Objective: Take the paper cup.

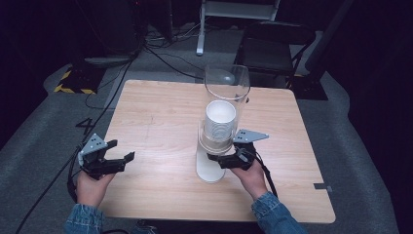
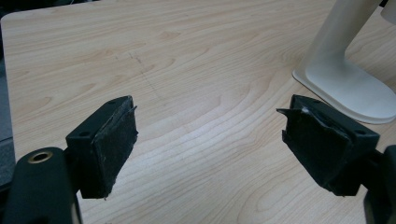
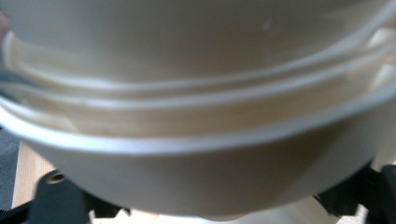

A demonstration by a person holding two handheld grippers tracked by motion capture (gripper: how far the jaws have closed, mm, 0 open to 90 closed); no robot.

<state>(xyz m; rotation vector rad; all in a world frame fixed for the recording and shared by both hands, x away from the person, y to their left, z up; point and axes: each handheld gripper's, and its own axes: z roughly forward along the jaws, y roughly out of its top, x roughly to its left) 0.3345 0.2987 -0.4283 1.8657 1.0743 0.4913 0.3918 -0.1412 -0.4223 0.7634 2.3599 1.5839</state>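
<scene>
The surface (image 1: pixel 160 122) carries a cup dispenser: a clear tube (image 1: pixel 227 83) standing upright on a white stand (image 1: pixel 210 168), near the middle-right. The tube holds a nested stack of white cups (image 1: pixel 220 122), its long axis vertical, the lowest rims hanging out below the tube.

The right gripper (image 1: pixel 225 160) is at the dispenser's lower end, right beside the stand; the bottom cup (image 3: pixel 196 177) lies directly ahead of it, between the jaws. Whether the pads press on it cannot be told. This hand is much the nearer.

The left gripper (image 1: pixel 117 155) hovers well apart at the left edge, jaws spread, empty.
</scene>
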